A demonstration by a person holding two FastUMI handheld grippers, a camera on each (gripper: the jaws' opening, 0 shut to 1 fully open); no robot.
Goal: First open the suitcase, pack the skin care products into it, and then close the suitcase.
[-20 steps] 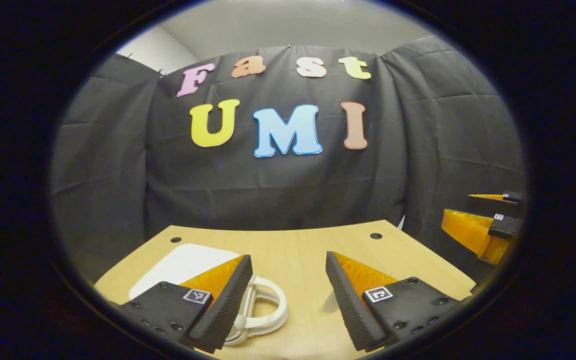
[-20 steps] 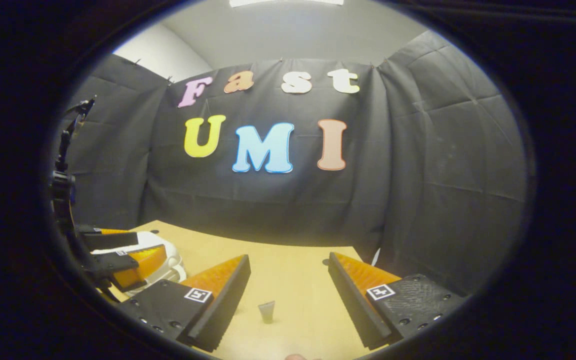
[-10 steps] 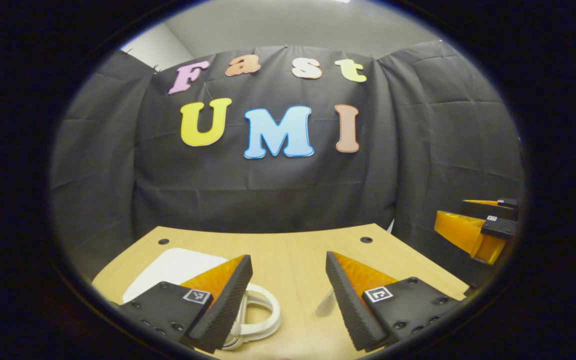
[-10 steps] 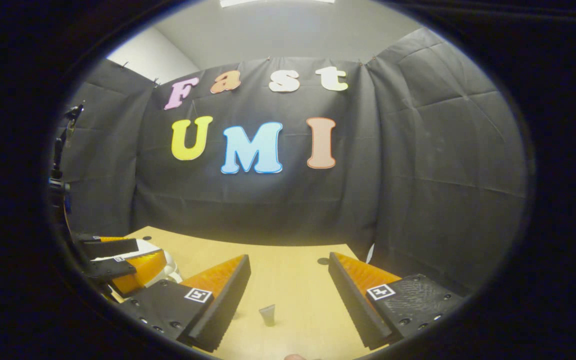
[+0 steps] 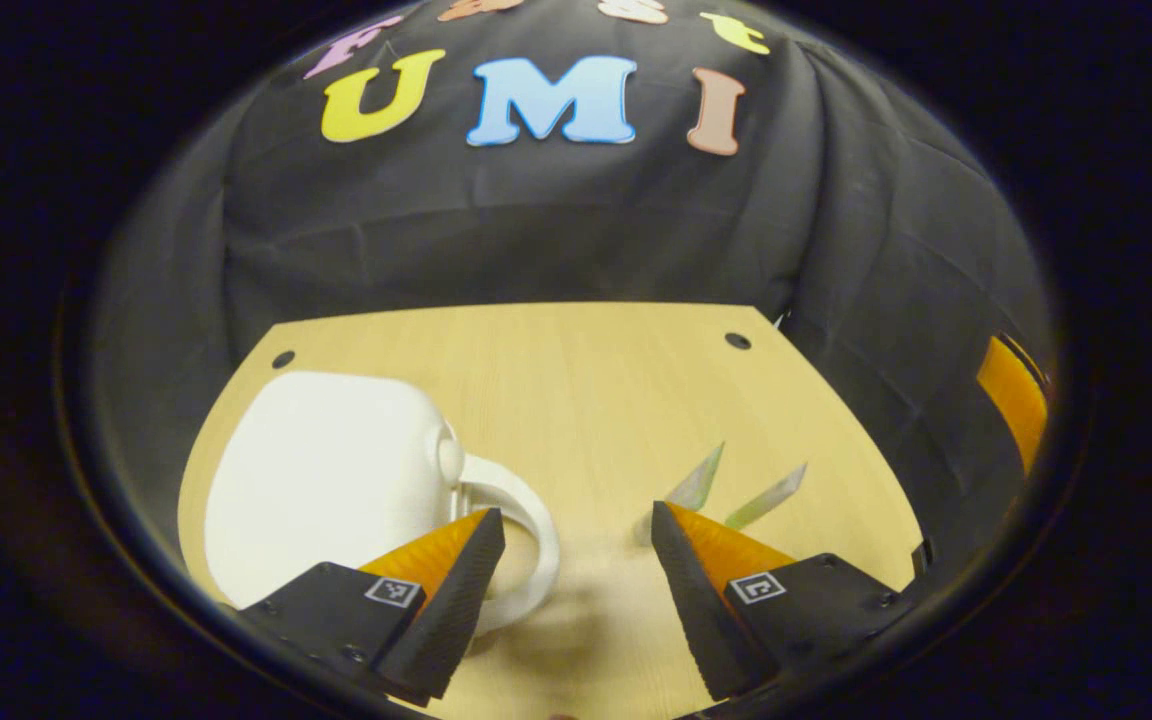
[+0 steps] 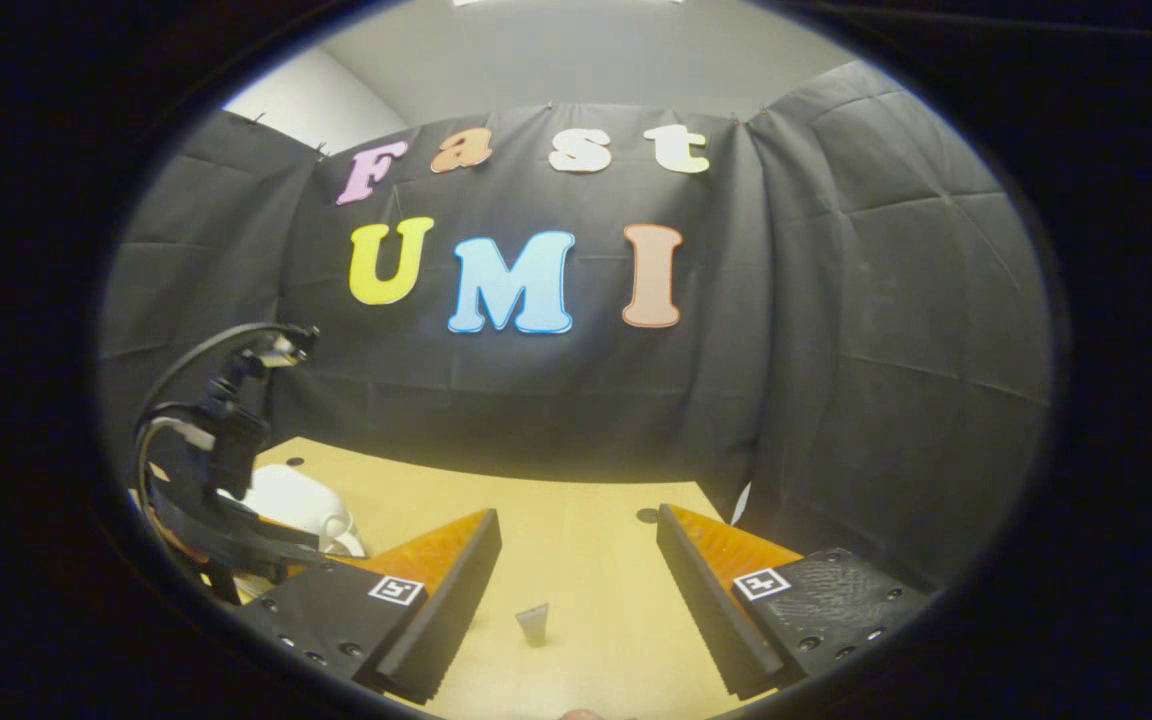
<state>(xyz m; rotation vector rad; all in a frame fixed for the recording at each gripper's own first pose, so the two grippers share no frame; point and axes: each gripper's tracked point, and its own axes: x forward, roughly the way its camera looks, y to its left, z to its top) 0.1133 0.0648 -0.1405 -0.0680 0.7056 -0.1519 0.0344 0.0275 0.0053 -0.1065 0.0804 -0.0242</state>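
A small white hard-shell suitcase (image 5: 326,470) lies shut on the wooden table (image 5: 576,370), its looped handle (image 5: 534,525) pointing at my left gripper (image 5: 576,515). That gripper hovers open just in front of the handle, its left fingertip (image 5: 471,545) over the loop. Two thin pale-green skin care tubes (image 5: 698,480) (image 5: 766,497) lie right of the suitcase, by the right fingertip. In the right gripper view, my right gripper (image 6: 578,520) is open above the table (image 6: 576,560), with a small tube (image 6: 533,624) on the wood between its fingers. The suitcase (image 6: 291,497) sits at the left behind the left gripper (image 6: 226,520).
Two dark holes mark the table's far corners (image 5: 283,358) (image 5: 737,340). The black cloth wall hangs close behind the table's far edge. An orange finger of the right gripper (image 5: 1014,400) shows past the table's right edge. Cables arch over the left gripper (image 6: 206,360).
My left gripper has tipped down toward the table, bringing the whole suitcase and two tubes into its view. The right gripper has barely moved.
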